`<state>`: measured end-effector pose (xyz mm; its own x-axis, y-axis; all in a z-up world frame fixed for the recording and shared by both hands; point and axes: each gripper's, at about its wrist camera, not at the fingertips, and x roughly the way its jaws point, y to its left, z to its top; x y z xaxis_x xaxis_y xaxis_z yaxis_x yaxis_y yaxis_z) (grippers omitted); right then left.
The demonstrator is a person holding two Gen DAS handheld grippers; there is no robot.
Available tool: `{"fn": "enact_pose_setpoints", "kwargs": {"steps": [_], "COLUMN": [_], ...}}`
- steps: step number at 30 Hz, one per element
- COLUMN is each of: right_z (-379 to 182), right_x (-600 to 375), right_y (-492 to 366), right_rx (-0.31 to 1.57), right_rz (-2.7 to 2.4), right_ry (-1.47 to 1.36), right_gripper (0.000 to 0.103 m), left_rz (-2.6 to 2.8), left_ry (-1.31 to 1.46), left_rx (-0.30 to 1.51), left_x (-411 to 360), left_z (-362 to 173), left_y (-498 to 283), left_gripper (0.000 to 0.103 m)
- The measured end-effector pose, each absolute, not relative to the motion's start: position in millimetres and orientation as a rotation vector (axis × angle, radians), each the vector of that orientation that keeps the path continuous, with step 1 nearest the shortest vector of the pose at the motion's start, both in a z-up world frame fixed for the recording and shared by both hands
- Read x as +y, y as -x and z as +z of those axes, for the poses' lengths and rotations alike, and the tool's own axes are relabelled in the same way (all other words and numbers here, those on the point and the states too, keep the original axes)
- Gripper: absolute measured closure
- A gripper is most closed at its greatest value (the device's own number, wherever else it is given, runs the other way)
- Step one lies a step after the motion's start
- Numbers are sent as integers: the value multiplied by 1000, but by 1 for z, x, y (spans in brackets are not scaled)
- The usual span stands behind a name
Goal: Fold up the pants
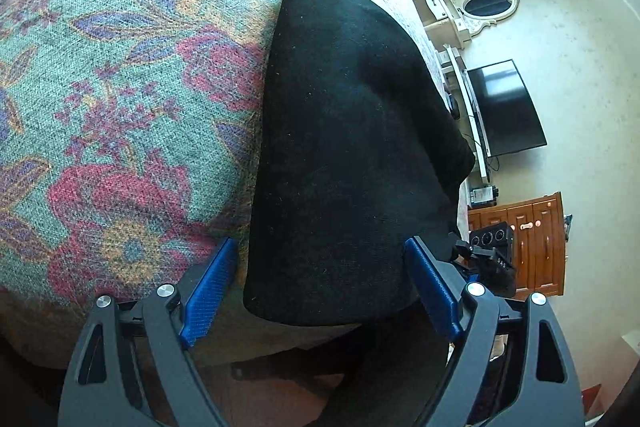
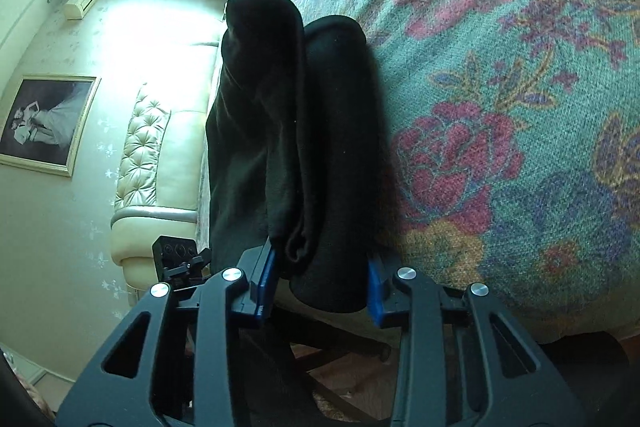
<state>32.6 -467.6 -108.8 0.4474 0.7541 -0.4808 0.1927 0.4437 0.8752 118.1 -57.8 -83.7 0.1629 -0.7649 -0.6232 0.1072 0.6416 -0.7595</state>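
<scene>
Black pants (image 1: 340, 131) lie folded lengthwise on the floral bedspread (image 1: 120, 87), and their near end hangs over the bed's edge. My left gripper (image 1: 320, 245) is open, its blue pads (image 1: 208, 291) on either side of that near end and clear of the cloth. In the right wrist view the pants (image 2: 296, 131) show as two stacked layers. My right gripper (image 2: 320, 259) has closed in on their near end, with both blue pads (image 2: 264, 283) against the fabric. Each gripper's black body shows at the edge of the other's view.
The bedspread (image 2: 500, 107) spreads wide beside the pants. Off the bed stand a TV (image 1: 504, 107), a wooden cabinet (image 1: 536, 239) and a mirror (image 1: 486, 5). A cream sofa (image 2: 160, 163) and a framed picture (image 2: 44, 123) line the other wall. Floor shows below the bed's edge.
</scene>
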Motion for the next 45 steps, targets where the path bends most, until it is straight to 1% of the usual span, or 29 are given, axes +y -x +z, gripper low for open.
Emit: {"fn": "enact_pose_setpoints", "kwargs": {"steps": [2, 3, 5, 6, 7, 8, 10, 11, 13, 14, 15, 17, 18, 19, 20, 21, 25, 32, 35, 38, 41, 42, 43, 45], "right_z": [-117, -119, -120, -122, -123, -124, -123, -122, -116, -108, -100, -82, -76, -72, -72, -73, -85, -88, -89, -87, -83, -83, -84, -93], "right_x": [-473, -474, -477, -479, -481, -483, -488, -490, -501, -507, -512, -521, -523, -525, -528, -529, -525, -497, -489, -480, -473, -471, -470, -473], "right_y": [-31, -31, -31, -31, -30, -30, -28, -27, -24, -23, -23, -25, -28, -32, -36, -41, -79, -148, -162, -169, -173, -174, -171, -165], "right_rx": [1072, 1066, 1060, 1058, 1058, 1058, 1057, 1059, 1056, 1041, 1023, 1004, 998, 987, 972, 957, 953, 974, 982, 980, 980, 986, 995, 998], "right_rz": [471, 482, 501, 506, 510, 518, 525, 532, 512, 487, 461, 398, 383, 389, 396, 399, 430, 501, 512, 531, 532, 526, 517, 507], "right_ry": [-1130, -1144, -1144, -1154, -1163, -1170, -1185, -1190, -1179, -1159, -1132, -1037, -996, -986, -999, -1019, -1037, -1005, -994, -986, -969, -954, -947, -979], "right_gripper": [68, 69, 69, 68, 68, 67, 64, 59, 46, 36, 23, 10, 10, 10, 10, 10, 10, 10, 9, 9, 10, 16, 34, 51], "left_rz": [-685, -680, -683, -684, -697, -697, -703, -705, -710, -717, -728, -743, -744, -746, -755, -770, -743, -706, -710, -736, -740, -737, -733, -726], "left_ry": [615, 605, 603, 603, 605, 598, 580, 570, 569, 571, 571, 575, 581, 595, 614, 624, 594, 617, 654, 645, 672, 695, 718, 754], "left_rx": [1264, 1263, 1261, 1261, 1265, 1264, 1257, 1249, 1238, 1235, 1232, 1224, 1216, 1195, 1168, 1152, 1102, 1128, 1149, 1120, 1138, 1140, 1134, 1121], "left_x": [-59, -57, -54, -54, -54, -55, -54, -54, -53, -53, -52, -46, -42, -36, -29, -24, -12, -35, -50, -64, -71, -71, -71, -67], "left_z": [-84, -84, -86, -86, -87, -87, -85, -83, -79, -77, -73, -66, -63, -60, -56, -53, -50, -83, -93, -90, -95, -97, -99, -99], "left_y": [-118, -114, -114, -113, -113, -113, -113, -112, -109, -108, -108, -110, -111, -110, -111, -112, -125, -181, -201, -214, -227, -230, -232, -234], "left_gripper": [26, 32, 36, 41, 50, 51, 58, 60, 60, 60, 60, 56, 46, 33, 26, 23, 22, 22, 22, 22, 18, 18, 18, 18]}}
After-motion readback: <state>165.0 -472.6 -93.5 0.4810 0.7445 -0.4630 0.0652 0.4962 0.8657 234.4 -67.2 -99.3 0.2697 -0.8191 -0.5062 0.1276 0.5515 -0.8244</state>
